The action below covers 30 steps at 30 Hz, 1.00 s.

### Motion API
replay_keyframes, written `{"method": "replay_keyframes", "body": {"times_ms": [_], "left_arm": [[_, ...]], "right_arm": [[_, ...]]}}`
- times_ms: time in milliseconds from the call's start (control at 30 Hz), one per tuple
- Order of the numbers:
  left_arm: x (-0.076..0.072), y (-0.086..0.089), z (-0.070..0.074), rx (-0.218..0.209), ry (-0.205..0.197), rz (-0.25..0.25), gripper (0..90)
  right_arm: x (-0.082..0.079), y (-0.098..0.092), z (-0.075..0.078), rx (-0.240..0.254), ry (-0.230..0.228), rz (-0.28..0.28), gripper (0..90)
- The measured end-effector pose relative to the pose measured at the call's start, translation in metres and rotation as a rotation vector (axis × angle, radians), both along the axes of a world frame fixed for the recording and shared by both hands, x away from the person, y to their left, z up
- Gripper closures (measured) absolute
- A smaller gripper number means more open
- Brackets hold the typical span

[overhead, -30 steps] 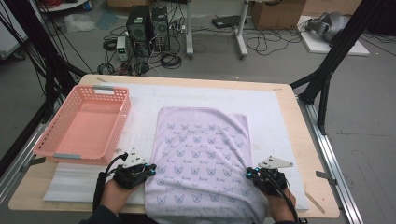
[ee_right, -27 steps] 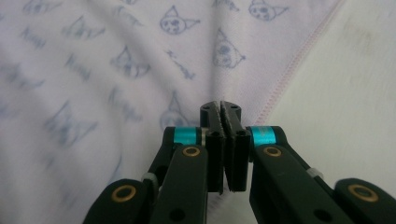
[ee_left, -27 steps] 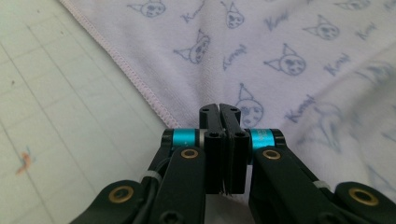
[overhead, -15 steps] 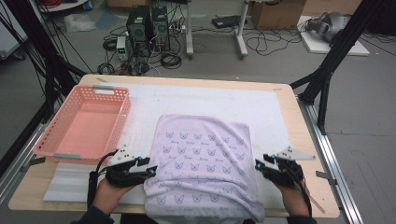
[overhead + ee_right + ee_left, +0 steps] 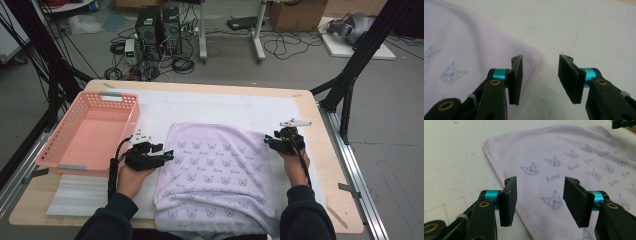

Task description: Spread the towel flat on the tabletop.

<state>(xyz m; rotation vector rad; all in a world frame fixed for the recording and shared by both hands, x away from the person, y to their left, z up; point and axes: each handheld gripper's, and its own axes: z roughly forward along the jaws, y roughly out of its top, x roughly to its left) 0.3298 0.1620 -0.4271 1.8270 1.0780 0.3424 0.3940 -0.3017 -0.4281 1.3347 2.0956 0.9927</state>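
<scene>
A pale lilac towel printed with small cat faces lies spread on the white mat, its near end hanging over the table's front edge. My left gripper hovers open at the towel's left hem, jaws wide apart over the seam. At the towel's far right corner my right gripper is open too, one jaw over the cloth and the other over bare mat. Nothing is between either pair of jaws. The towel runs away from the left gripper, and the other gripper shows at the top right.
A pink plastic basket stands on the left side of the table with nothing in it. A white foam strip lies along the front left. The wooden table edge runs close to the right hand. Cables and computer boxes sit on the floor beyond.
Both hands have moved forward along the towel's sides, from near its front corners up toward the middle and far right corner. The towel has slid a little toward the person.
</scene>
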Motion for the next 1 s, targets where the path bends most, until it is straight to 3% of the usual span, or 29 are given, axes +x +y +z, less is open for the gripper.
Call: {"method": "replay_keyframes", "body": {"times_ms": [33,100,200,233,333,433,500,567,633,667,733,800,933,1000], "left_arm": [[0.003,-0.001,0.0,-0.003,0.002,0.006,45.2],[0.008,-0.003,-0.001,-0.004,0.003,0.023,45.2],[0.016,-0.004,-0.001,0.022,0.017,0.035,45.2],[0.018,-0.004,-0.001,0.016,0.015,0.043,45.3],[0.026,-0.004,0.0,0.026,0.027,0.054,45.3],[0.032,-0.008,0.0,0.015,0.03,0.071,45.4],[0.036,-0.012,0.001,0.028,0.025,0.073,45.6],[0.041,-0.016,0.002,0.039,0.017,0.086,45.8],[0.047,-0.018,0.001,0.041,-0.007,0.104,45.8],[0.053,-0.018,0.0,0.047,0.007,0.115,45.8],[0.065,-0.02,-0.004,0.051,0.039,0.125,45.6],[0.079,-0.022,-0.007,0.066,0.057,0.132,45.6],[0.108,-0.029,-0.016,0.121,0.101,0.153,45.5],[0.117,-0.033,-0.019,0.127,0.096,0.157,45.8]], "right_arm": [[0.009,0.002,-0.002,0.003,0.0,-0.002,54.0],[0.024,0.007,-0.007,-0.053,-0.013,-0.017,53.9],[0.041,0.014,-0.019,0.012,0.02,-0.008,56.9],[0.044,0.017,-0.022,0.012,0.033,0.009,59.6],[0.044,0.019,-0.022,0.018,0.025,0.08,81.6],[0.043,0.019,-0.019,-0.03,0.027,0.136,86.0],[0.041,0.018,-0.015,-0.161,-0.044,0.098,86.2],[0.037,0.012,-0.01,-0.18,-0.116,0.01,85.4],[0.038,0.011,-0.01,-0.193,-0.098,-0.008,73.6],[0.037,0.011,-0.01,-0.204,-0.097,-0.018,69.3],[0.033,0.005,-0.007,-0.125,-0.11,-0.046,64.7],[0.03,-0.001,-0.002,-0.08,-0.121,-0.062,62.7],[0.02,-0.009,0.004,-0.054,-0.115,-0.041,61.7],[0.017,-0.013,0.004,-0.045,-0.089,-0.038,59.8]]}}
